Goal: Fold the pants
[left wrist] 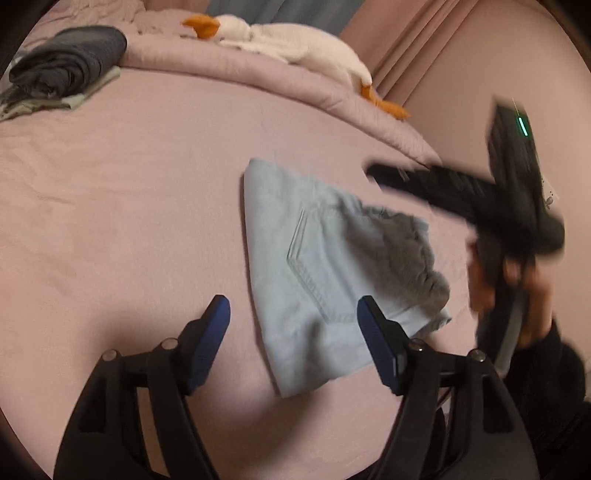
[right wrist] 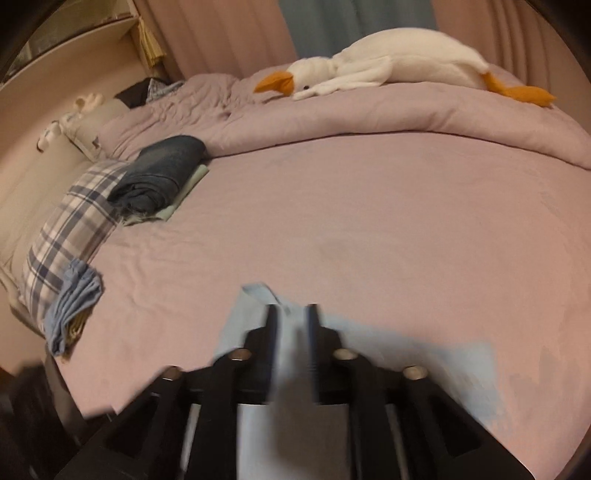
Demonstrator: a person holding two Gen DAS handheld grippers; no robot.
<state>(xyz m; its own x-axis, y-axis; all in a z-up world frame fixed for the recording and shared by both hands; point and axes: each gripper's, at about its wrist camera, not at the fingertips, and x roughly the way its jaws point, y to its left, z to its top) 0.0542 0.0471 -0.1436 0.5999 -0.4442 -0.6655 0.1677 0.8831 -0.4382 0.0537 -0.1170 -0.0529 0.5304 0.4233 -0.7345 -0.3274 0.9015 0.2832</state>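
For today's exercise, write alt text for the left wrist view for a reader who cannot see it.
Folded light blue pants lie on a pink bed, the open left gripper above their near edge. The blurred right gripper is at right; a plush goose and dark folded clothes lie behind.

A wide bed (right wrist: 369, 229) is covered by a smooth mauve sheet, with a rumpled mauve quilt (right wrist: 369, 114) bunched along its far side. Pink pleated curtains (right wrist: 221, 33) are hung behind, parted on a grey-blue strip (right wrist: 351, 26). Soft, warm light is cast throughout.
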